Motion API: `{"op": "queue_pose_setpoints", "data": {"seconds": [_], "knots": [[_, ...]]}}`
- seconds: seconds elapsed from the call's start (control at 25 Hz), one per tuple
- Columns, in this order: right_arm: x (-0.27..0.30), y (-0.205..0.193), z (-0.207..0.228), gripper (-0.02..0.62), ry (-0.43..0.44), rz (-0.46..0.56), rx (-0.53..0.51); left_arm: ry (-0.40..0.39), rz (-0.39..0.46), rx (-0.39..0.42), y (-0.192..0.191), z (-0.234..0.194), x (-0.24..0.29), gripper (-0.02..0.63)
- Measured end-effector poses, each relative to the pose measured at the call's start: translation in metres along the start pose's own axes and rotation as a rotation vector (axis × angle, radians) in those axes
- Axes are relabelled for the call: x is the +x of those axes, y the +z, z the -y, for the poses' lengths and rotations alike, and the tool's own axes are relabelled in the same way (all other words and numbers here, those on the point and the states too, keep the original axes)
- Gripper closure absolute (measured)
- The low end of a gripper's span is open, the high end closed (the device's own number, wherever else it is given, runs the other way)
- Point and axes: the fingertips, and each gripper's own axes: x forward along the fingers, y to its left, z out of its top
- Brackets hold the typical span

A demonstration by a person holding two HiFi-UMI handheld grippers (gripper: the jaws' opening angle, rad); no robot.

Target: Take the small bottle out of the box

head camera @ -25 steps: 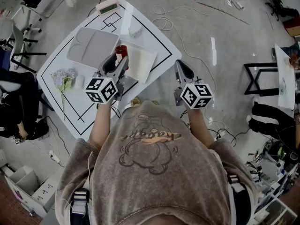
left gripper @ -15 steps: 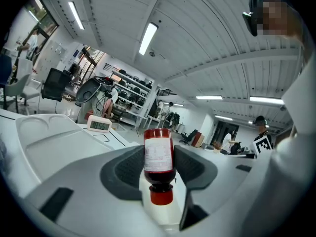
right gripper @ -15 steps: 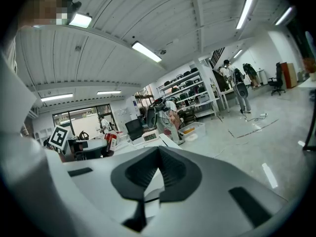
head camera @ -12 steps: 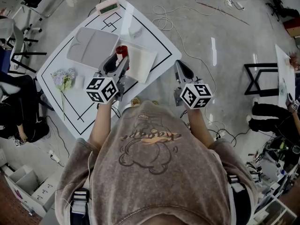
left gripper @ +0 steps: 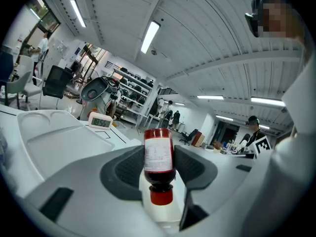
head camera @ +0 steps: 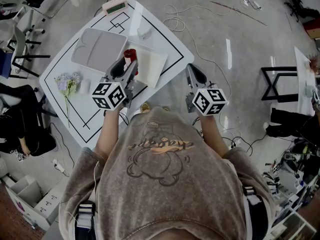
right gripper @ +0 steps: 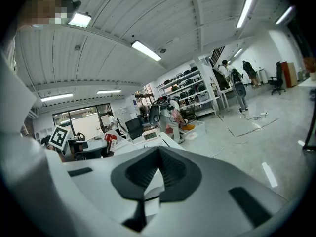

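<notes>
My left gripper (head camera: 126, 65) is shut on the small bottle (head camera: 129, 54), a dark red bottle with a white label. It holds it above the white table (head camera: 165, 36), beside the open white box (head camera: 150, 65). In the left gripper view the bottle (left gripper: 159, 161) stands between the two pads, its red cap (left gripper: 161, 197) pointing towards the camera. My right gripper (head camera: 193, 73) hovers off the table's right corner; in its own view the right gripper (right gripper: 158, 151) has its jaws closed with nothing between them. From there the bottle (right gripper: 110, 143) shows small at the left.
A grey compartment tray (head camera: 97, 49) lies at the back left of the table, a digital timer (head camera: 115, 6) at the far corner, and a bunch of pale flowers (head camera: 68, 85) at the left. Cables run over the floor. Chairs and people stand around the room.
</notes>
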Motion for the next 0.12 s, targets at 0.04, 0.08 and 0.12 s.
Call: {"op": "queue_pose_setpoints", "data": {"seconds": [0.04,0.08,0.12], "knots": [[0.0002,-0.0001,-0.0002,0.6,0.0,0.0,0.0,0.0,-0.001,-0.001,-0.0002,-0.0001,-0.0001,0.407],[0.0003,0.0,-0.0005,0.6,0.001,0.0,-0.001,-0.001,-0.002,-0.002,-0.0004,-0.0001,-0.0001,0.407],[0.0004,0.0001,-0.0007,0.6,0.001,0.001,-0.001,-0.001,-0.002,-0.002,-0.0005,-0.0001,-0.0002,0.407]]}}
